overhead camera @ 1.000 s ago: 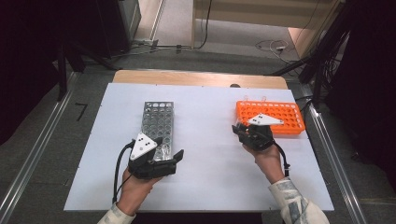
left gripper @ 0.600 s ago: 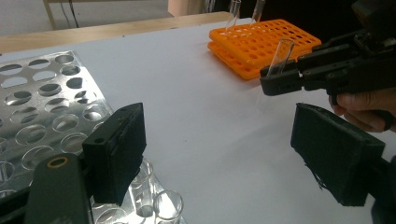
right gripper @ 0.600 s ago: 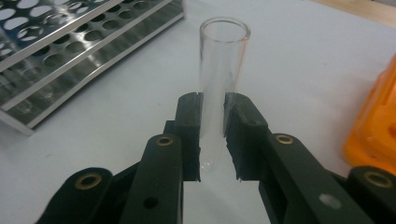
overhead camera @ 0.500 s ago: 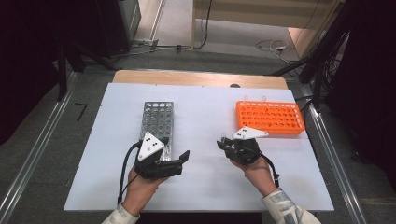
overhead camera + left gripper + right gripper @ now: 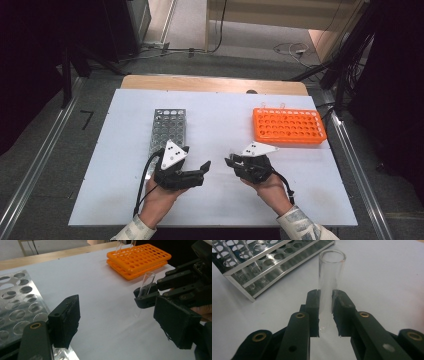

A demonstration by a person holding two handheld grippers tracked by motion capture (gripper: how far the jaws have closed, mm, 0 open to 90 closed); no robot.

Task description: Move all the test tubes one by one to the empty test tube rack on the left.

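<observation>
My right gripper (image 5: 231, 161) is shut on a clear glass test tube (image 5: 329, 277), held upright between its jaws a little above the white table; the tube (image 5: 146, 284) also stands out against the table in the left gripper view. My left gripper (image 5: 204, 169) is open with nothing between its jaws, pointing right toward the right gripper (image 5: 142, 298). A steel tube rack (image 5: 167, 129) lies just behind the left gripper. An orange tube rack (image 5: 287, 126) sits at the right rear, with two clear tubes (image 5: 125, 243) standing at its far edge.
The white table top (image 5: 215, 115) has bare room between the two racks and in front of the grippers. A wooden strip (image 5: 210, 84) borders its far edge. Cables lie on the floor behind.
My right gripper has moved from the orange rack to the middle of the table with the tube in it. My left gripper has shifted slightly right, toward it.
</observation>
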